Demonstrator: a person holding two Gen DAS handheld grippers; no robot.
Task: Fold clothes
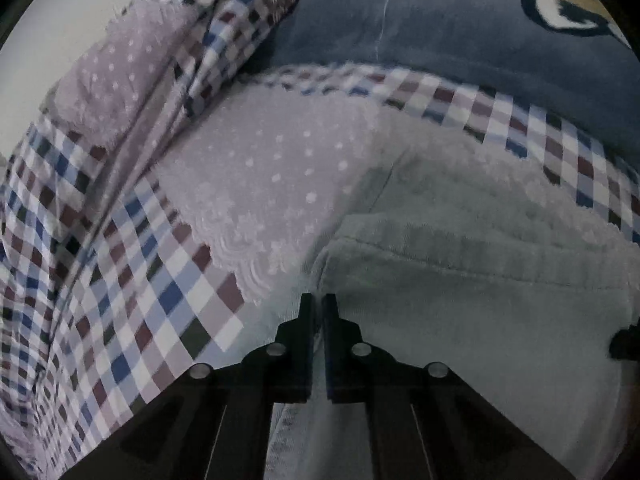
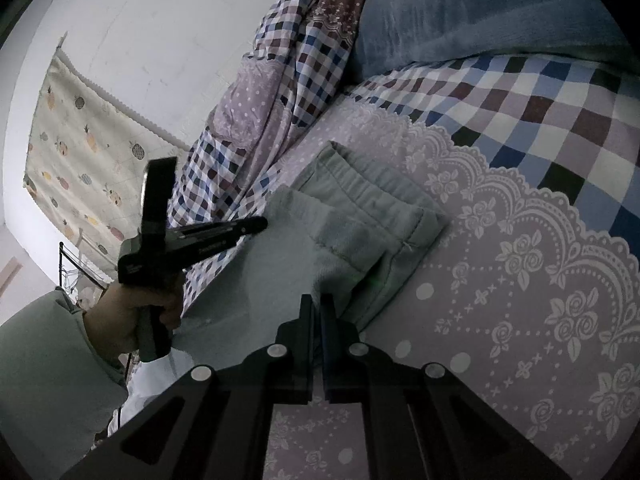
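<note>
A: What surrounds the grippers?
B: A checked, lace-trimmed quilt [image 2: 540, 128] lies under everything; a blue pillow [image 1: 460, 28] sits far ahead.
A: And the clothes?
B: Pale green trousers [image 2: 360, 232] lie folded just ahead. Both the left gripper [image 1: 318, 304] and right gripper [image 2: 317, 305] pinch their cloth, jaws narrow.
A: Any writing?
B: None readable. Only the right view shows a hand [image 2: 132, 312] and a fruit-print curtain [image 2: 80, 136].
</note>
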